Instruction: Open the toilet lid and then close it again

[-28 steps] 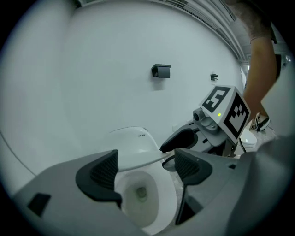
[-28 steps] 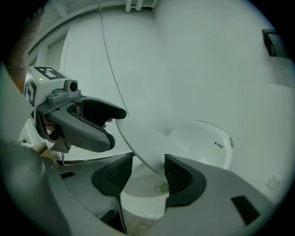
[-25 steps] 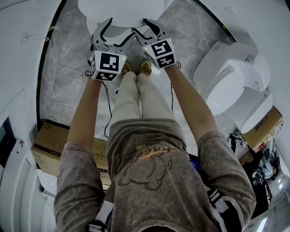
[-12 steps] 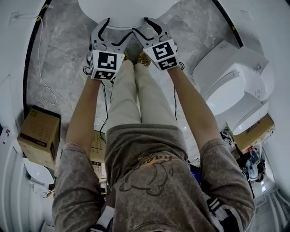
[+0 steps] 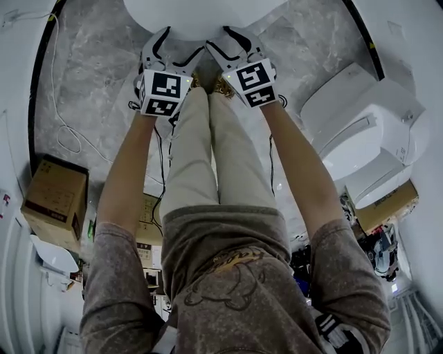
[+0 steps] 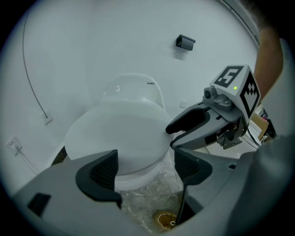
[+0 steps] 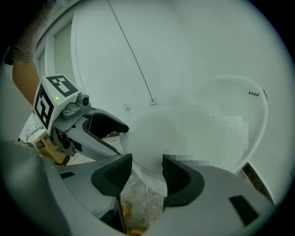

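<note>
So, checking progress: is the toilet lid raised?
No, the toilet lid lies flat and shut in the left gripper view.

- lid [image 5: 201, 14]: cut off by the head view's top edge; partly blurred in the right gripper view.
- shoes [image 5: 223, 86]: mostly hidden by legs [image 5: 208, 152].
- box [image 5: 52, 200] print: too small to read.

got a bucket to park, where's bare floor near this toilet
Bare marble floor lies left of the toilet, between it and the looped cable. A narrower strip lies right of it, before the second toilet. Crowded: the boxes lower left and the clutter lower right.
</note>
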Tool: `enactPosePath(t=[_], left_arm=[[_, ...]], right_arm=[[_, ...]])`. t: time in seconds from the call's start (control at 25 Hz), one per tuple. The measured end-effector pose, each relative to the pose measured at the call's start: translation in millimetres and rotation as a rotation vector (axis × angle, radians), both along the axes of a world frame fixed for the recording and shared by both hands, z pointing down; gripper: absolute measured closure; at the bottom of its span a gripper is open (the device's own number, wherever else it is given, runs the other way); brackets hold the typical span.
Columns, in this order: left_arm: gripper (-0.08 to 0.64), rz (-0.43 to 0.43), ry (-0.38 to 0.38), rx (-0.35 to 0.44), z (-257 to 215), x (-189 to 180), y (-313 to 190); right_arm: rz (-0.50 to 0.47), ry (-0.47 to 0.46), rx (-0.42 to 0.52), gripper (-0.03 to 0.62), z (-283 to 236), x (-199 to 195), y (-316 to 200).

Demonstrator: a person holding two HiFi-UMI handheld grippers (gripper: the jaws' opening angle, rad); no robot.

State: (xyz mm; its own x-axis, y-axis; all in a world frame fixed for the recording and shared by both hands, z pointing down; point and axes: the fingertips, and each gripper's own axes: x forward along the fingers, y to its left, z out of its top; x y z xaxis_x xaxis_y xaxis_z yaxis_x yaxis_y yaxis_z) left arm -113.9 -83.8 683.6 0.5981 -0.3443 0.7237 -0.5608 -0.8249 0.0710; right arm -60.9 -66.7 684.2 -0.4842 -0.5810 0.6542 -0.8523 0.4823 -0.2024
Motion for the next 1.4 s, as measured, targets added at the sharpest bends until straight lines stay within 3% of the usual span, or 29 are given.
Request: enactPosePath(t=[0.36,0.48,0.64,0.72,0.84,0.96,1.2,1.4], left_arm=[[0.173,-0.039,-0.017,-0.115,46.3,-1.4,-3.4],[0.173,-0.04,-0.026,-0.109,49.4,-2.2,-3.4],[0.173,-0.03,-0.036,-0.146,45.3,-1.3,-2.3],[0.173,-0.018,-0.037,-0.154,33.4,1.5,-3.1],[0.173,-0.026,0.009,-0.128,-2.1,10.0,-19.5],[0.173,-0.05,0.062,-0.089,-51.8,20.9,-40.7],[0.175,-0.049,0.161,-0.037,-184.5,40.0,-59.9],[0.175,-0.021,0.222,0.009,-295.1,43.6,-51.6]], right_arm=[[0.007,-0.002,-0.112,0.394,41.1,-0.7,-4.3],[0.006,0.0,-0.123,0.437,43.3,2.9,-6.5],[0.003,-0.004,-0.138,0.436,38.4,5.1,-7.6],[0.054,-0.014,-0.108,0.423,22.6,13.9,-17.0],[0.137,-0.045,-0.05,0.423,-15.5,30.2,-36.6],[0.155,-0.054,0.005,0.423,-62.8,43.4,-44.1],[0.238,-0.085,0.115,0.425,-186.0,68.8,-37.7],[0.229,-0.108,0.191,0.424,-293.3,70.7,-19.5]])
